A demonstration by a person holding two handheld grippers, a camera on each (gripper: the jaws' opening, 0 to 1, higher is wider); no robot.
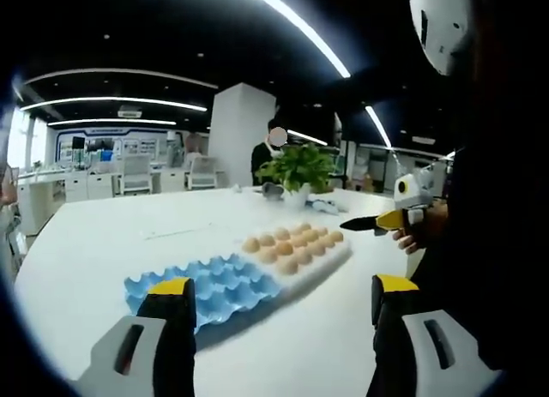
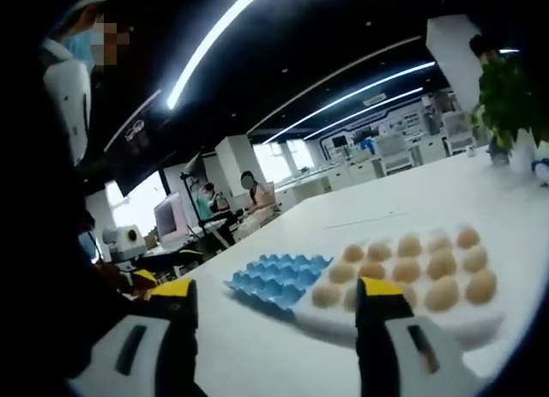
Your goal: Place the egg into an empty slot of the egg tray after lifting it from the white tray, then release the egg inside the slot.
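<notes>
Right gripper view: my right gripper point(image 2: 270, 328) jaws stand wide, nothing between; eggs point(image 2: 410, 270) in white tray point(image 2: 446, 327) just ahead. Fragile, smooth, so I grip the sides softly.

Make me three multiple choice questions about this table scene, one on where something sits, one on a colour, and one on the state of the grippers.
1. Where does the blue egg tray lie?
A. Right against the white tray of eggs
B. Under the potted plant
C. On a chair

2. What colour are the tips of the left gripper?
A. Red
B. Yellow
C. Green

3. What is the state of the right gripper?
A. Shut on an egg
B. Shut on the tray
C. Open, holding nothing

Answers:
1. A, the two trays meet on the white table.
2. B, both jaws end in yellow.
3. C, its jaws stand apart with nothing between them.
</notes>
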